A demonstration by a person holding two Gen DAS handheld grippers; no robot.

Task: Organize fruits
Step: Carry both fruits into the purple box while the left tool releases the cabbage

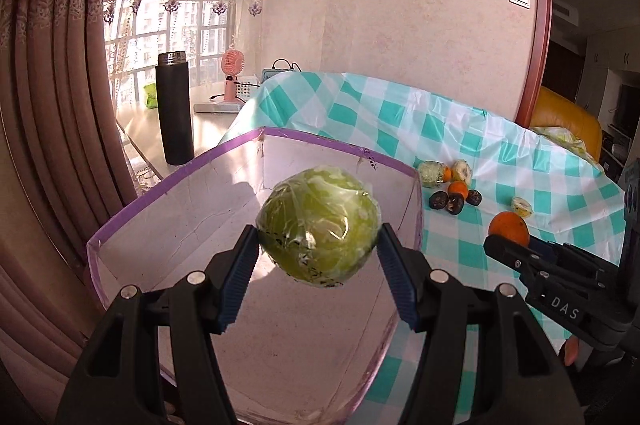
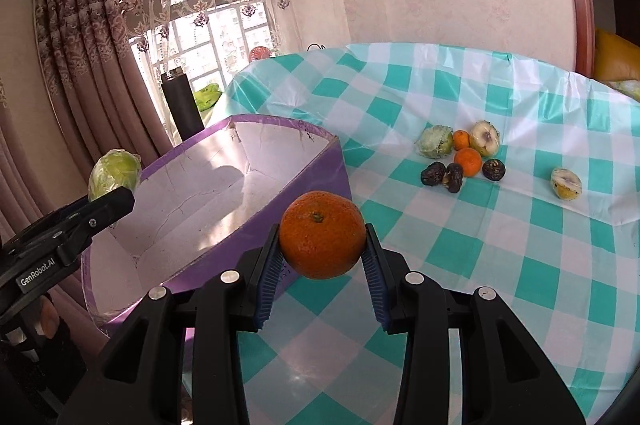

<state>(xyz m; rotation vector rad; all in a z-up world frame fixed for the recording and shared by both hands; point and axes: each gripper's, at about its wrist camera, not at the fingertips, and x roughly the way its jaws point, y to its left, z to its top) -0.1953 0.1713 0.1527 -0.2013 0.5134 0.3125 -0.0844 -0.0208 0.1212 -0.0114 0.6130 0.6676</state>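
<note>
My left gripper (image 1: 318, 245) is shut on a plastic-wrapped green fruit (image 1: 318, 225) and holds it in the air over the inside of a purple-edged cardboard box (image 1: 132, 209). The same wrapped fruit (image 2: 114, 171) shows at the left of the right wrist view. My right gripper (image 2: 322, 245) is shut on an orange (image 2: 322, 233), held above the checked tablecloth just right of the box (image 2: 320, 169). That orange (image 1: 509, 228) also appears at the right of the left wrist view. The box is empty inside.
On the teal-and-white tablecloth (image 2: 500, 245) lie several more fruits: a wrapped green one (image 2: 435, 142), two small oranges (image 2: 467, 161), three dark shrivelled ones (image 2: 452, 176) and two pale cut pieces (image 2: 565, 183). A black flask (image 1: 174, 109) and pink fan (image 1: 231, 75) stand beyond the box.
</note>
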